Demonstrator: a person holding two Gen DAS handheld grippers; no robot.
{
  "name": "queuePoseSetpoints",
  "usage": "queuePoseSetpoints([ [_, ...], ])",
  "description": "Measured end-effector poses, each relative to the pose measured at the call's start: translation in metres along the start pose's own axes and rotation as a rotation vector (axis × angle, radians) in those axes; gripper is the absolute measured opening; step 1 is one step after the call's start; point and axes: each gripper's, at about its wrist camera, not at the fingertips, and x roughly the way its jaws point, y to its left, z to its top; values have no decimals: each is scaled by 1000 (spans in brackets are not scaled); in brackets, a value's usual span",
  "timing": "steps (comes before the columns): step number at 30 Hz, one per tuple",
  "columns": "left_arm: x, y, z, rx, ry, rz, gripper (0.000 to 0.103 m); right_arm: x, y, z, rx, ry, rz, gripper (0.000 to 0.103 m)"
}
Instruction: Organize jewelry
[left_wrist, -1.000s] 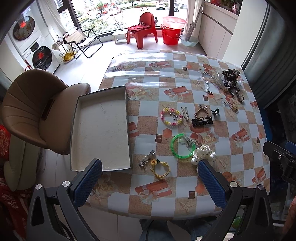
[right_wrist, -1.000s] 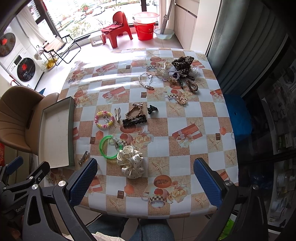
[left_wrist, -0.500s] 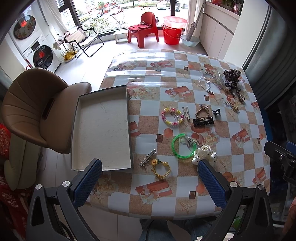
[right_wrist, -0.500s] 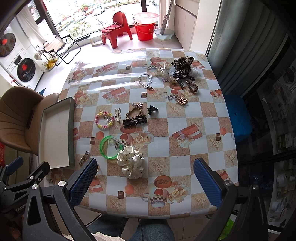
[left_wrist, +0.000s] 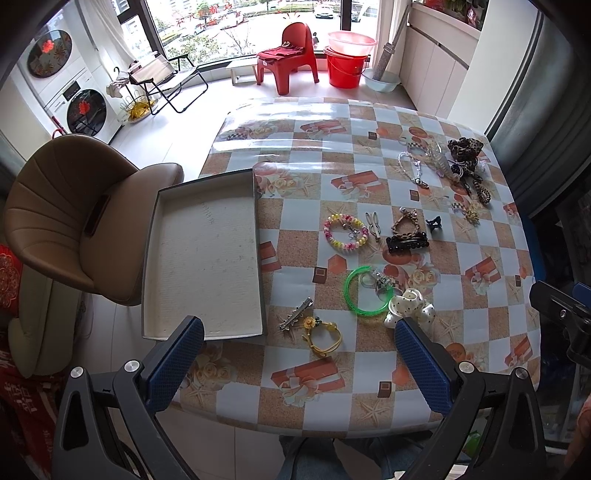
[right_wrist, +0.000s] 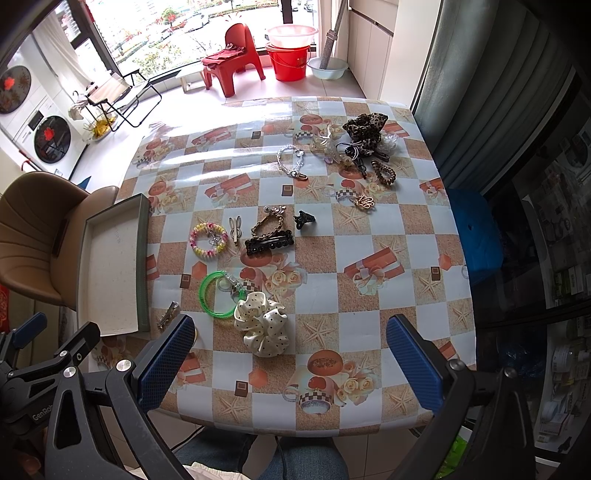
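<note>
Since a second ago almost nothing has moved: the left view has crept slightly nearer the table, and the jewelry lies as it did. The shallow grey tray (left_wrist: 203, 254) sits at the table's left side, overhanging its left edge, nothing inside it. Just right of its near corner lie a silver clip (left_wrist: 295, 318) and a yellow cord bracelet (left_wrist: 325, 334); beyond them a green bangle (left_wrist: 360, 293) touches the polka-dot scrunchie (right_wrist: 261, 326). A pastel bead bracelet (left_wrist: 346, 232) and black barrette (right_wrist: 269, 243) lie mid-table, with more pieces clustered at the far right corner. The left gripper (left_wrist: 299, 373) hovers over the near edge, fingers spread wide, grasping nothing. The right gripper (right_wrist: 290, 365) hangs likewise, spread and empty. The tablecloth's (right_wrist: 388, 236) right half lies bare.
</note>
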Motion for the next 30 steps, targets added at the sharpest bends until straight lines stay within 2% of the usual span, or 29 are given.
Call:
queuePoseSetpoints([
  [30, 0, 1, -1, 2, 7, -2, 103, 6, 0, 3, 5, 6, 0, 103],
])
